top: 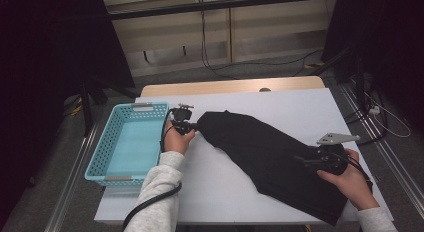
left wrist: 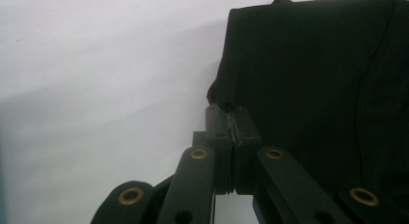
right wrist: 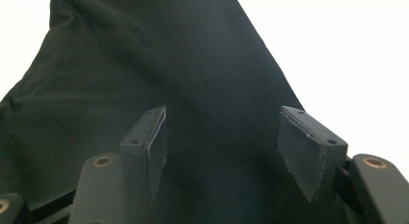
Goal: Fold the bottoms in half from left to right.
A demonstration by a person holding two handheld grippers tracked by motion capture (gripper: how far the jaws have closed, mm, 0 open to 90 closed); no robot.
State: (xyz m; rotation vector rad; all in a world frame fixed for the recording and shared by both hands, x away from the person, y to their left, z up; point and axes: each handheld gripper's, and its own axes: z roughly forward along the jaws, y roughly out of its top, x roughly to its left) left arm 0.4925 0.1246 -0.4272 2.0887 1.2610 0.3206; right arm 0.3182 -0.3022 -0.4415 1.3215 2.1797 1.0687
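A black garment [top: 260, 147] lies folded in a long strip across the white table, running from the middle to the front right corner. My left gripper [top: 192, 126] is at the garment's left end, beside the basket. In the left gripper view its jaws are pressed together at the tips [left wrist: 231, 118], pinching the garment's [left wrist: 313, 64] corner edge. My right gripper [top: 302, 159] rests over the garment's right part, jaws pointing left. In the right gripper view it [right wrist: 226, 147] stands open, its pads wide apart above the garment's dark cloth [right wrist: 169, 64].
A light blue plastic basket [top: 100, 157] stands at the table's left edge, nothing visible inside. The white table surface [top: 300, 107] extends behind and in front of the garment. Cables and dark stands lie on the floor beyond the table.
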